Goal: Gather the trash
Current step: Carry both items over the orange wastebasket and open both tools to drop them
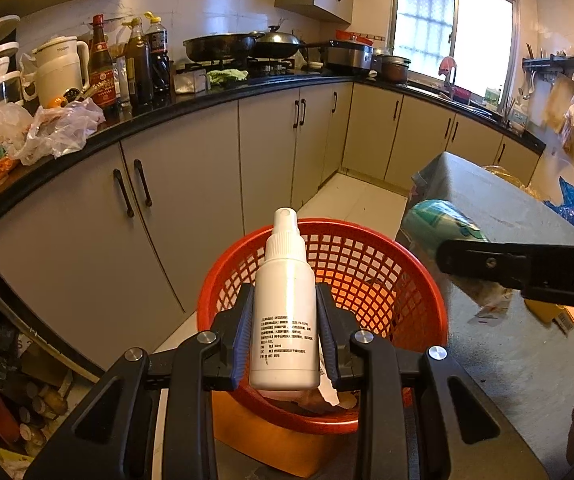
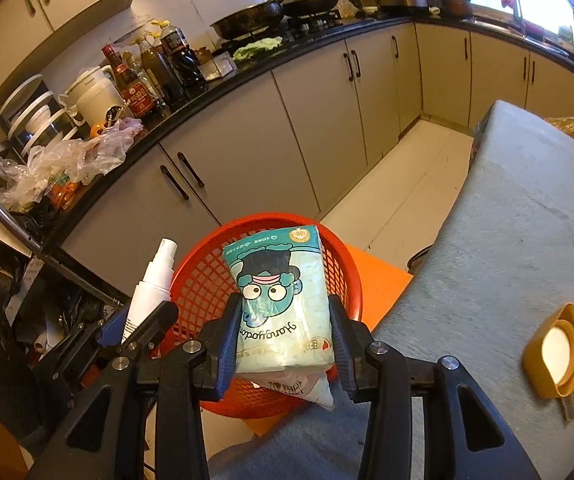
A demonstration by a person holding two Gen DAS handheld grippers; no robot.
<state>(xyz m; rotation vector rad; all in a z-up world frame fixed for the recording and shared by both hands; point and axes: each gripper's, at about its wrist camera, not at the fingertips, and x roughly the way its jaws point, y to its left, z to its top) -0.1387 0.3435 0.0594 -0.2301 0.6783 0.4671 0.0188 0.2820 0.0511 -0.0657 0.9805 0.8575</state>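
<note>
Red mesh basket (image 1: 367, 264) below both loads | my left gripper (image 1: 285, 332) clamps spray bottle (image 1: 285, 304) | right gripper (image 2: 285, 334) pinches tissue pack (image 2: 283, 300) | risk: either drop clips the rim, falls outside.

Left gripper (image 1: 285, 336), right gripper (image 2: 285, 338): black frames, blue-padded fingers (image 1: 243, 336), silver screws.

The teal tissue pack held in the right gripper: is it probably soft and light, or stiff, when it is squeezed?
Probably soft: the teal tissue pack narrows where the right gripper clamps it, and its loose plastic end droops below. It looks light, since a side grip alone holds it above the red basket. The glossy wrapper may slip.
</note>
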